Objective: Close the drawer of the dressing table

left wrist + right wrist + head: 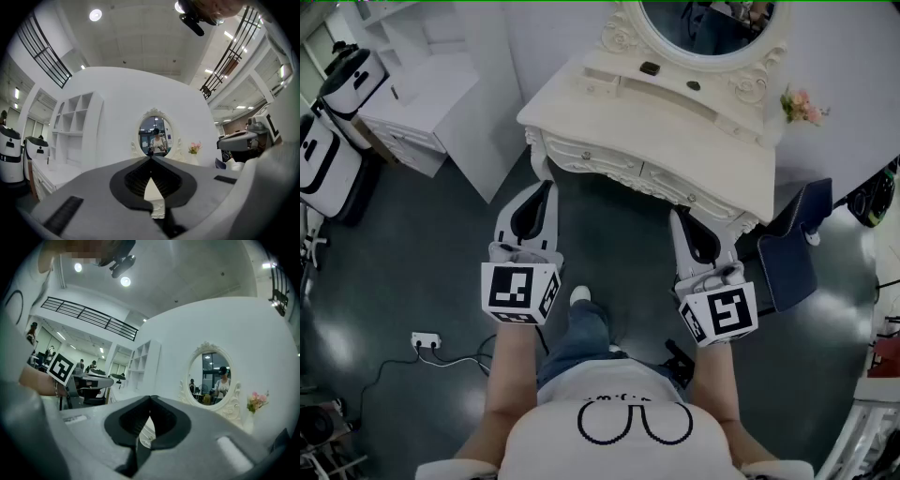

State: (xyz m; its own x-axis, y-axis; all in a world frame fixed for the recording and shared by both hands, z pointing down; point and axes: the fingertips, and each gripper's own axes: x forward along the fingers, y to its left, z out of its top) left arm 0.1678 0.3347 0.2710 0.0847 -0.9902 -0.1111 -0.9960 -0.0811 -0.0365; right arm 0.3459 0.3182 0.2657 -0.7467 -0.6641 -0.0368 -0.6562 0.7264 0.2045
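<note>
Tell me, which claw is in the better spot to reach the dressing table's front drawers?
Probably the right claw: shut, it points at the right front drawer, near the dressing table edge. The left claw sits out by the table's corner leg.

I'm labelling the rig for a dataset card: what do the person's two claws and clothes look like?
Both the left claw and right claw are white shells tapering forward, with black ribbed pads inside. Each carries a white cube printed with black square markers. The person wears a white short-sleeved top with black print and blue jeans.
</note>
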